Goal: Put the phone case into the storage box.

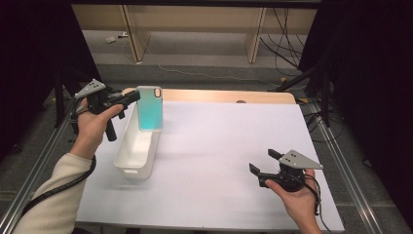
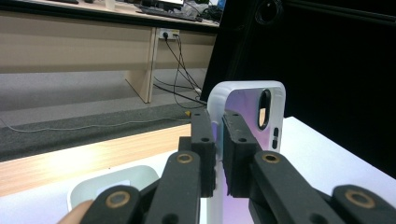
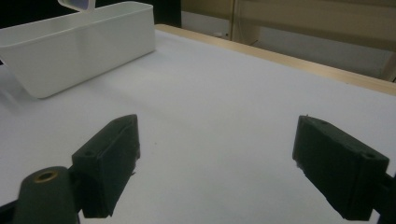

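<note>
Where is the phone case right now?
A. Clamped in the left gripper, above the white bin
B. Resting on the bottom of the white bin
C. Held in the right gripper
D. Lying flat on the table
A: the left gripper has its jaws shut on the edge of the phone case, which hangs upright over the white bin; the right gripper is open with nothing between its jaws.

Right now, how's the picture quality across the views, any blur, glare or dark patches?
High view: soft overall, dark at both sides, the phone case glowing teal over the white bin. Left gripper view: the left claw is close and soft, the case's edge washed pale, black backdrop at right. Right gripper view: the right claw is blurred, the table evenly lit.
</note>
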